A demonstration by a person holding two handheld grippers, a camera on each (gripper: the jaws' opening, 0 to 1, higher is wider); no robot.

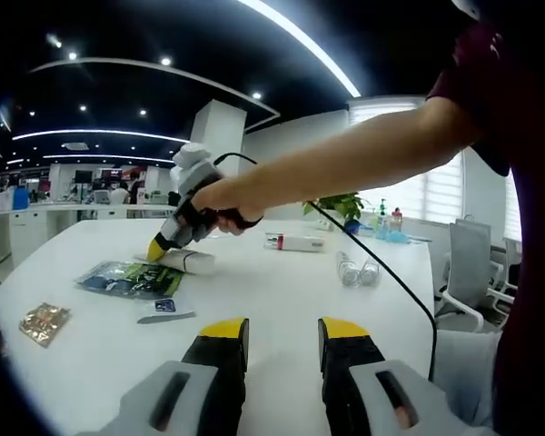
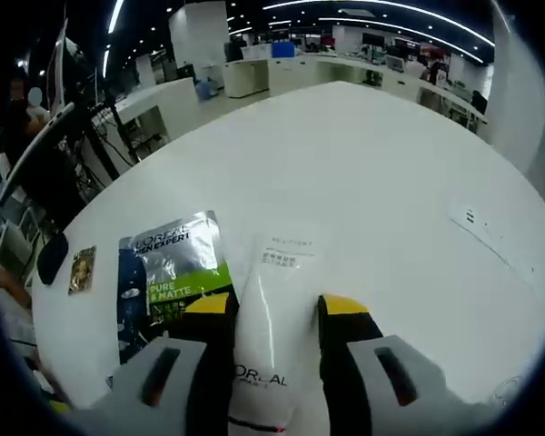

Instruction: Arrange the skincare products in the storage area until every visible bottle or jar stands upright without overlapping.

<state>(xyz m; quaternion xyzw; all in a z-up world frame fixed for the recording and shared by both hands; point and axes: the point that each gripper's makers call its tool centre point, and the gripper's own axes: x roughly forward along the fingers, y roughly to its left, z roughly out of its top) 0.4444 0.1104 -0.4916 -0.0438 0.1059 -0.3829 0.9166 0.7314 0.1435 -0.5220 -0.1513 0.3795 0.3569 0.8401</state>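
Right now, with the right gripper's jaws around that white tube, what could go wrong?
1. The white L'Oreal tube lies flat between the right gripper jaws; gripped mid-body, it may sag or slip when lifted upright.
2. The green sachet lies right beside the tube, so it could get dragged.
3. The two small bottles also lie flat and could roll.

White tube [image 2: 265, 341], green-silver sachet [image 2: 174, 268], perhaps gold packet [image 2: 82, 269], white table [image 2: 381, 182]

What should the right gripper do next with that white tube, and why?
Probably close on the white tube and tip it upright. The tube lies flat on the table between the right gripper's open jaws, beside a green sachet.
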